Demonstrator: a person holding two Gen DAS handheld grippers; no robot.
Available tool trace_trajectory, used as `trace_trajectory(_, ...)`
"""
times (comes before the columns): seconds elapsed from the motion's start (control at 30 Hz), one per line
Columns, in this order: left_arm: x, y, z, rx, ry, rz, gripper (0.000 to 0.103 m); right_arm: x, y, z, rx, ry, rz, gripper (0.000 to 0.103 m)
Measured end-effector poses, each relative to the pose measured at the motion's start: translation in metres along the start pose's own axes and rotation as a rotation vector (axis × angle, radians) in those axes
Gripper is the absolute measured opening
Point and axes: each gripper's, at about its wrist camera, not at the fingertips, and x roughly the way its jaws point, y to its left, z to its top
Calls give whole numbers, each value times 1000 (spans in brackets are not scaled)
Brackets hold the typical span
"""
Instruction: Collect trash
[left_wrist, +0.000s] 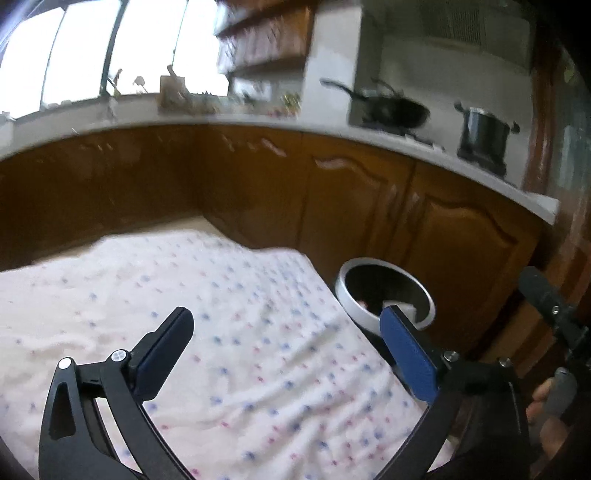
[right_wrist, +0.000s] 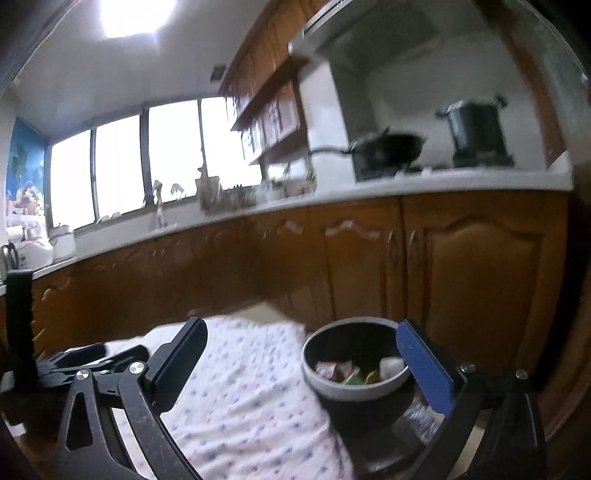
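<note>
A round trash bin (left_wrist: 384, 291) with a pale rim and dark inside stands off the right corner of the cloth-covered table (left_wrist: 221, 314). In the right wrist view the bin (right_wrist: 354, 384) holds several scraps: reddish wrappers, something green and a white piece. My left gripper (left_wrist: 286, 315) hangs open above the cloth with nothing between its fingers, its right fingertip in front of the bin's rim. My right gripper (right_wrist: 301, 330) is also open and empty, raised over the table edge with the bin just beyond it. The other gripper's black frame (right_wrist: 70, 363) shows at the left.
Brown wooden cabinets (right_wrist: 461, 273) under a white counter (left_wrist: 258, 120) run behind the table and bin. A black wok (left_wrist: 391, 109) and a steel pot (left_wrist: 484, 129) sit on the stove. Windows (right_wrist: 122, 162) and small counter items lie to the left. A hand (left_wrist: 546, 410) shows at lower right.
</note>
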Motion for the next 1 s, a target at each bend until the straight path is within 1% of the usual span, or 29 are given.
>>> trace_trajectory(0.1,-7,0,-16,26,-79,56,103,-1,0,-18,10,-49,-33,103)
trace_trajectory(0.17,-9,-2,-28,58,-105,82,103,4,2,-33,15,-43,-32,103)
trace_trajectory(0.3,-10,-1,-44,96,-120,116,103,13,7,-52,-21,-11,-29,103)
trace_trajectory(0.47,-8,11,-55,66,-95,118,103,11,9,-64,-22,-14,-29,103)
trace_trajectory(0.57,-7,15,-65,55,-76,129,103,12,10,-71,-24,1,-28,103)
trace_trajectory(0.77,-7,19,-76,51,-74,151,103,10,12,-81,-36,11,-19,103)
trace_trajectory(1.0,-6,23,-82,51,-68,152,103,13,13,-85,-37,30,-28,103)
